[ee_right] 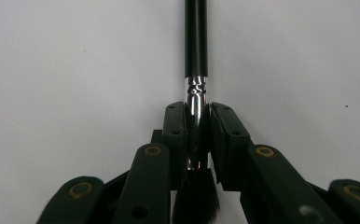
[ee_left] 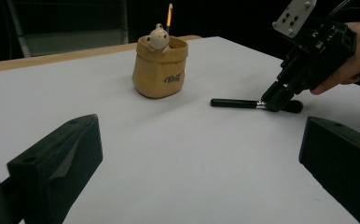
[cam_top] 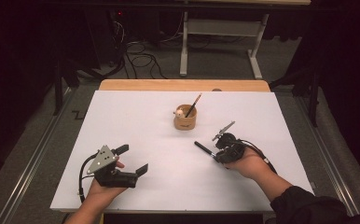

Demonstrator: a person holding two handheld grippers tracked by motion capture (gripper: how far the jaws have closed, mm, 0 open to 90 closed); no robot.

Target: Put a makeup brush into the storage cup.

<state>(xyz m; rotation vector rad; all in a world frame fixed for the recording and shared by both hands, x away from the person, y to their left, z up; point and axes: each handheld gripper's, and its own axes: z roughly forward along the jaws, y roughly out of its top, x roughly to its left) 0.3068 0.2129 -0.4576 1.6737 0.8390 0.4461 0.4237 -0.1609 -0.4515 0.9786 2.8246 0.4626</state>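
Nearest the person's edge of the white surface (cam_top: 136,116), toward its left corner, the left gripper (cam_top: 132,161) rests in the left hand (cam_top: 104,189), tilted on its side with its jaws spread wide and nothing between them; in the left gripper view the two black jaws stand well apart over bare surface. A little farther in and toward the right edge, the right hand (cam_top: 249,163) holds the right gripper (cam_top: 215,156) low against the surface, its nose pointing toward the middle. Its jaws are pressed together on the makeup brush (ee_right: 196,46): the right gripper view shows the pads (ee_right: 174,135) pinching the shiny metal ferrule from both sides, the black handle running straight ahead and the dark bristles back between the linkage. The brush lies flat on the surface, its handle reaching out from the jaws toward the centre. Beyond it, near the middle of the surface and closer to the far edge, stands a tan pouch-shaped holder (cam_top: 185,120), upright, well apart from the brush. A small bear figure (ee_left: 158,38) sits at its rim, and a pencil (cam_top: 193,105) leans out of it.
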